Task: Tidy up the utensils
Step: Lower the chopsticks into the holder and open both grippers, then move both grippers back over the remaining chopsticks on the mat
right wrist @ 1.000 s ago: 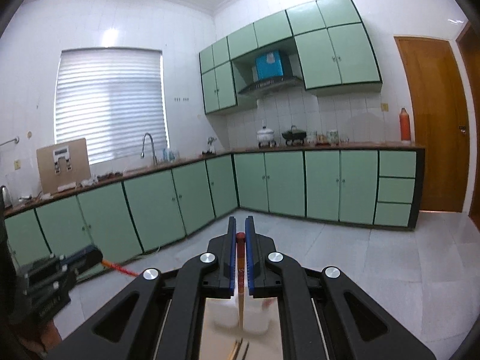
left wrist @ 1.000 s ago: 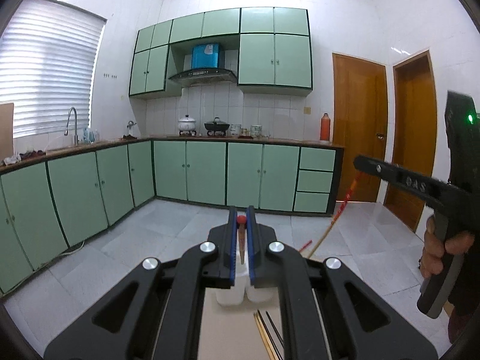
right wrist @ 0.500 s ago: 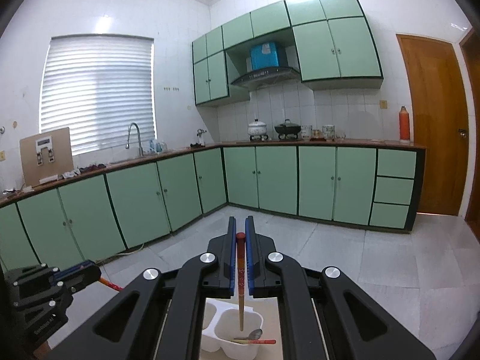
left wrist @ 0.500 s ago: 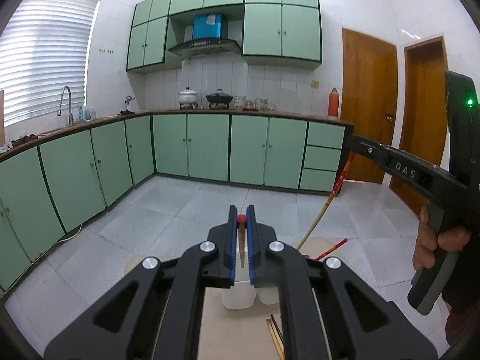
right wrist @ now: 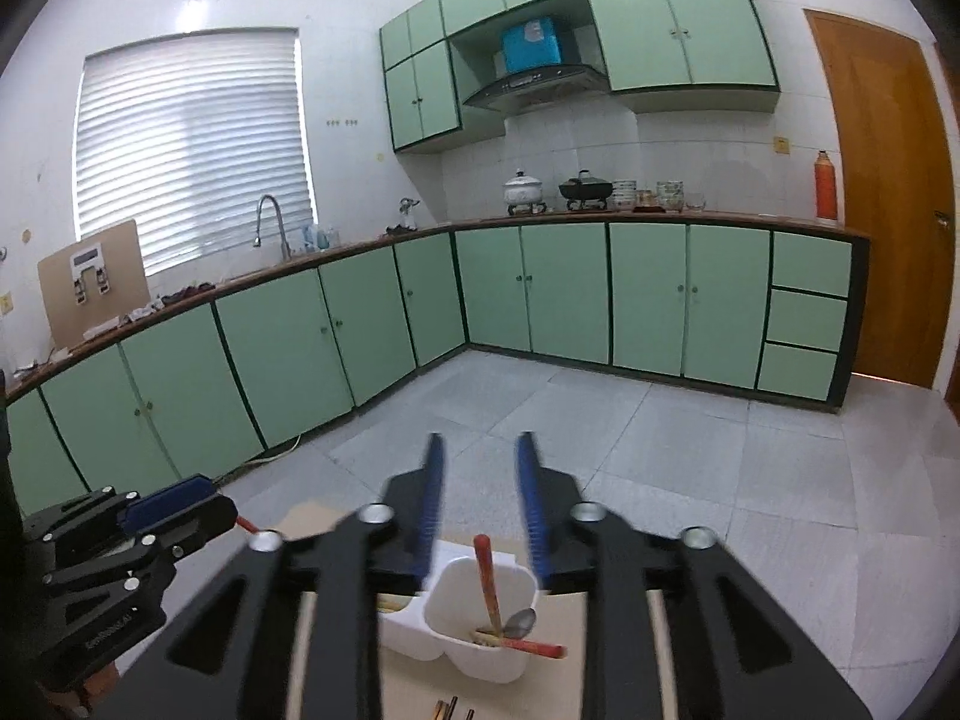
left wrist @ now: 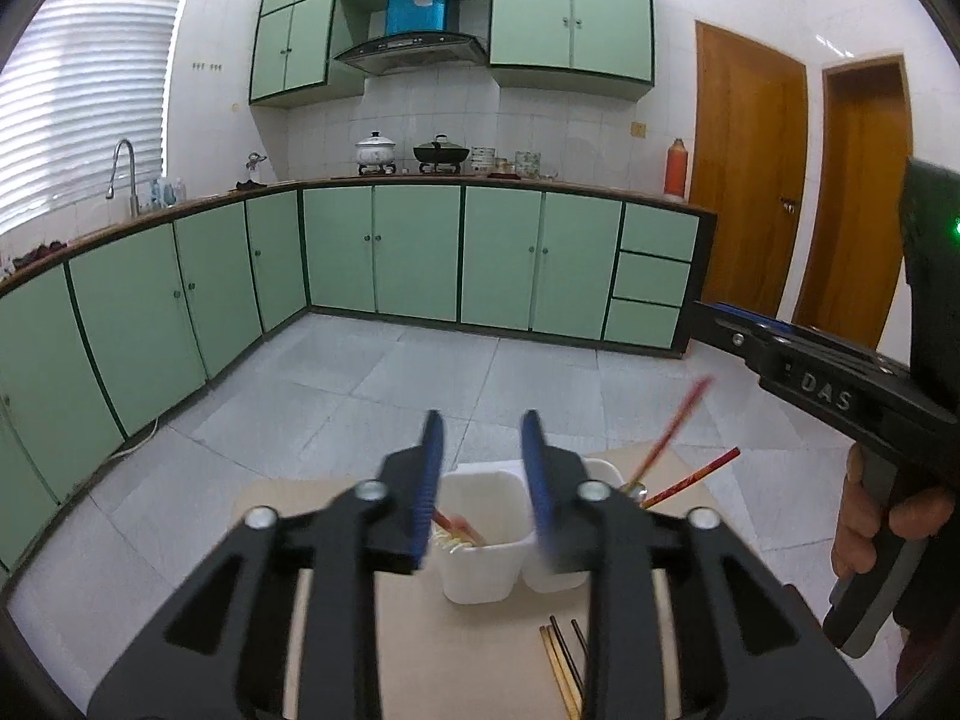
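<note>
Loose chopsticks (left wrist: 561, 663) lying nearest on the desk (left wrist: 480, 648). Beyond, left gripper (left wrist: 477, 468) and right gripper (right wrist: 478, 495) fingers just parted, gripping nothing, above the white holder (right wrist: 480, 621); red chopsticks (right wrist: 489, 585) dropped inside its compartments.

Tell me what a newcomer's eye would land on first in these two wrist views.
First, the black left gripper with blue-padded fingers spread apart, right over a white two-compartment holder on a tan board. A red-tipped chopstick stands loose in the holder's other compartment beside a spoon, under the open right gripper. Behind everything, mint-green cabinets wrap the kitchen corner.
</note>
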